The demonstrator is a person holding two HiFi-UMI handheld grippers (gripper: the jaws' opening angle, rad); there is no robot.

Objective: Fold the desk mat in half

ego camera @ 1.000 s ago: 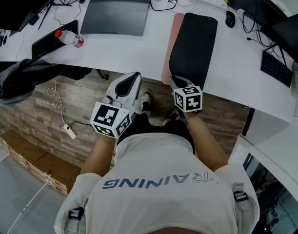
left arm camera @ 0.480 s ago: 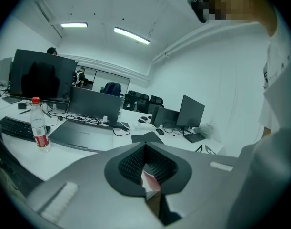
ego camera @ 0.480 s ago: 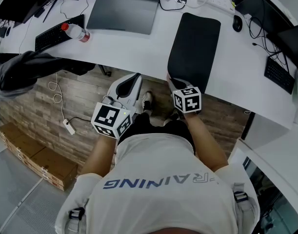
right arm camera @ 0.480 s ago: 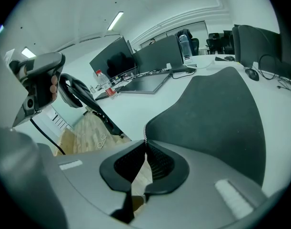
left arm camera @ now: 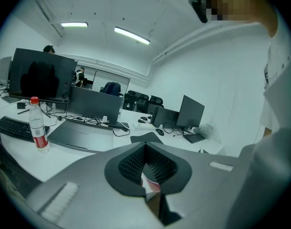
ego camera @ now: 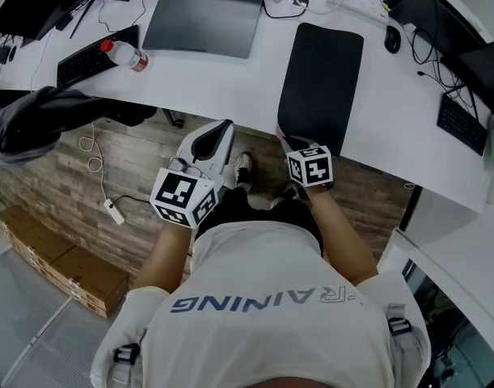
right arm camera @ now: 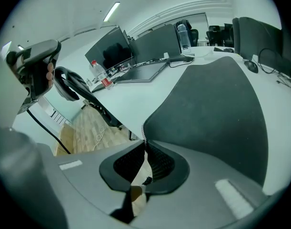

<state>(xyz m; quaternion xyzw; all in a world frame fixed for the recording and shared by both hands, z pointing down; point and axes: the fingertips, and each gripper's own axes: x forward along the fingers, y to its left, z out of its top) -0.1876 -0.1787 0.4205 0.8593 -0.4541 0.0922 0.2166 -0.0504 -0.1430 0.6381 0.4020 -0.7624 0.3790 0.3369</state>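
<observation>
The black desk mat (ego camera: 321, 83) lies flat and lengthwise on the white desk (ego camera: 230, 87), its near end at the desk's front edge. My right gripper (ego camera: 287, 137) is at the mat's near left corner. In the right gripper view its jaws (right arm camera: 145, 144) close on that corner's stitched edge; they have just been opening a little, with the mat (right arm camera: 216, 104) still between the tips. My left gripper (ego camera: 225, 128) hangs off the desk over the floor, left of the mat. In the left gripper view its jaws (left arm camera: 145, 147) meet with nothing between them.
A closed grey laptop (ego camera: 202, 21), a water bottle (ego camera: 125, 55) and a keyboard (ego camera: 89, 61) lie left of the mat. A mouse (ego camera: 393, 39) and a second keyboard (ego camera: 461, 128) sit to its right. Cables run along the back. A dark chair (ego camera: 44, 124) stands at the left.
A pink strip showed along the mat's left edge one second ago; now only the black face shows. My right gripper has sunk slightly with the corner. The left gripper has stayed put.
</observation>
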